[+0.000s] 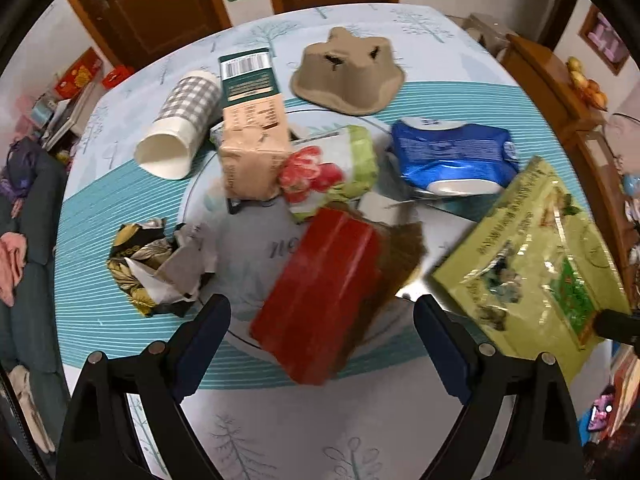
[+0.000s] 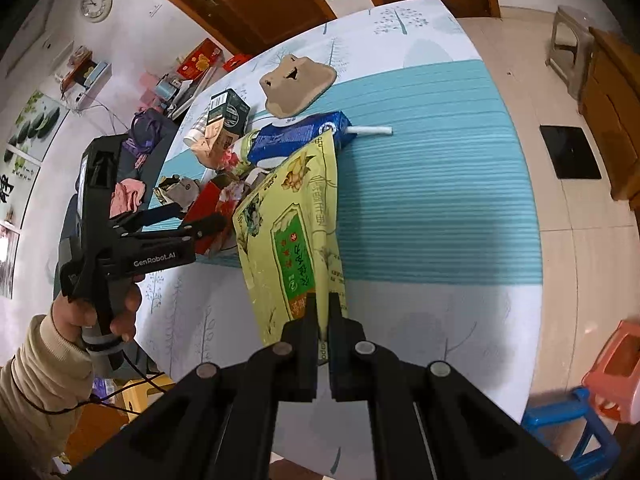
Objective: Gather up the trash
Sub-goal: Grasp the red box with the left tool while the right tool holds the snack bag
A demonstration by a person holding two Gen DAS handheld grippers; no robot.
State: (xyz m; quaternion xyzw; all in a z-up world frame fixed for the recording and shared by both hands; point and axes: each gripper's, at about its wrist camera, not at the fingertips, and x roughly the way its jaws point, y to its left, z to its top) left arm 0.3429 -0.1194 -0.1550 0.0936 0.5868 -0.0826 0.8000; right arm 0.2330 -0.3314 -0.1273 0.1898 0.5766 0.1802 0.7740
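Left tongs [image 1: 322, 320], jaws wide and empty, hang just above the red carton [image 1: 320, 296], its long axis running lower-left to upper-right between them. Right tongs [image 2: 325, 312] are clamped on the yellow-green pouch [image 2: 292, 232].

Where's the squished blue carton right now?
In the left wrist view the blue carton lies on the table right of centre, below the brown cup tray, beside the flowery wrapper.

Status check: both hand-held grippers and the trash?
Right hand-held gripper shut on yellow-green bag. Left hand-held gripper open over red box. Nothing blocking it.
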